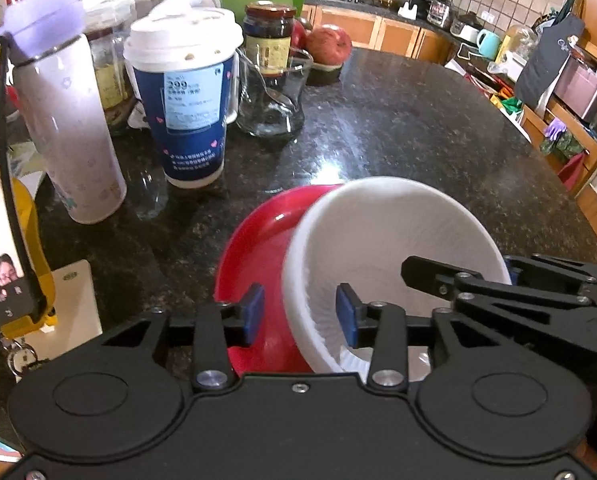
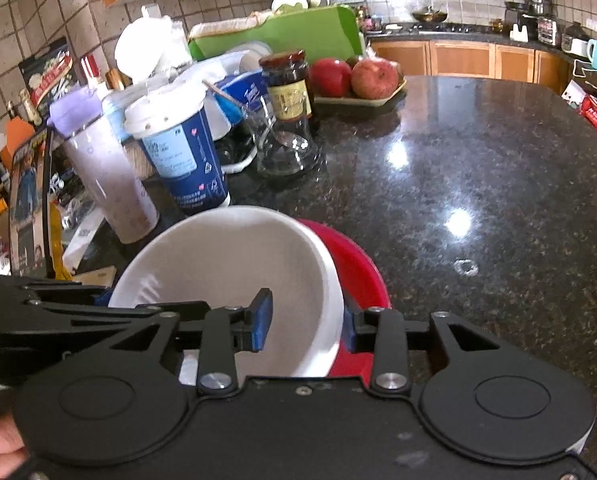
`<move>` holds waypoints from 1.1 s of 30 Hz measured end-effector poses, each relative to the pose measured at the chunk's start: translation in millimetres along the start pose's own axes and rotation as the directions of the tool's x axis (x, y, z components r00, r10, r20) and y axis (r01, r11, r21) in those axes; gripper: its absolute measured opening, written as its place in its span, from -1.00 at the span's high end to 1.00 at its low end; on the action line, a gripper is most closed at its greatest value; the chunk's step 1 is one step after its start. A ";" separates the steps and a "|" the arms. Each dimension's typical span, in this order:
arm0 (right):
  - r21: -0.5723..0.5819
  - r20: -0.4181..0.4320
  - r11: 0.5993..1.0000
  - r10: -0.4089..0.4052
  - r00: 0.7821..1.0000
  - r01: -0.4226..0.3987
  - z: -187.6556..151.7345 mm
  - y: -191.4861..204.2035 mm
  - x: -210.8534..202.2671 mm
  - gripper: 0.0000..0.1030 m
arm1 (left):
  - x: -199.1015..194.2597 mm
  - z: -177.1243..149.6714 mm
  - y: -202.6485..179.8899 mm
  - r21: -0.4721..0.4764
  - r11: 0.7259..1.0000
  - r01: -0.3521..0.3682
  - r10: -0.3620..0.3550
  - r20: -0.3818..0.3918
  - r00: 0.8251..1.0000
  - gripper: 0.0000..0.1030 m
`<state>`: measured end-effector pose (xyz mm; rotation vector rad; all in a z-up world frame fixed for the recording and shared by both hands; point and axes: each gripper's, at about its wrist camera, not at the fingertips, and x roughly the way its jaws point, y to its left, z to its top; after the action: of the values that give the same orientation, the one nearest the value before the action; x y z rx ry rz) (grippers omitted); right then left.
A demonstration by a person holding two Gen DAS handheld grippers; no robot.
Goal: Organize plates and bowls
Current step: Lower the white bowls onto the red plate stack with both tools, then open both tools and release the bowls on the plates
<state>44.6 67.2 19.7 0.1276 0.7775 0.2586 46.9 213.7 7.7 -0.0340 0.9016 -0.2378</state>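
A white bowl (image 1: 394, 236) sits tilted inside a red bowl (image 1: 258, 236) on the black granite counter (image 1: 398, 120). My left gripper (image 1: 300, 312) straddles the white bowl's left rim, one blue pad outside, one inside, with a gap to the rim. My right gripper (image 2: 304, 322) straddles the white bowl's (image 2: 226, 256) right rim over the red bowl (image 2: 358, 268), pads apart. The right gripper's fingers (image 1: 458, 280) show in the left wrist view at the bowl's right rim.
A blue paper cup (image 1: 186, 100), a pale tumbler (image 1: 70, 128), a glass jug (image 1: 274, 96), a dark jar (image 1: 268, 36) and a tray of apples (image 2: 358, 80) crowd the counter's far left. A phone on a stand (image 1: 2, 240) is at the left.
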 end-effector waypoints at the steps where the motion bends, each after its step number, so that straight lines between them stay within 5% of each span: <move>1: 0.004 0.007 1.000 -0.002 1.000 0.002 0.8 -0.4 -1.7 0.23 | -1.9 0.2 0.6 0.002 1.000 -0.003 0.003 0.006 1.000 0.03; 33: 0.035 0.250 0.992 -0.129 0.959 0.125 -20.7 13.3 -77.0 0.13 | -40.1 -9.7 -9.0 0.022 0.989 -0.149 0.145 0.125 0.982 -0.10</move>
<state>-25.1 59.0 59.8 0.1249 0.5322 0.1098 13.7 214.4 33.8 0.0465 0.7737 -0.1106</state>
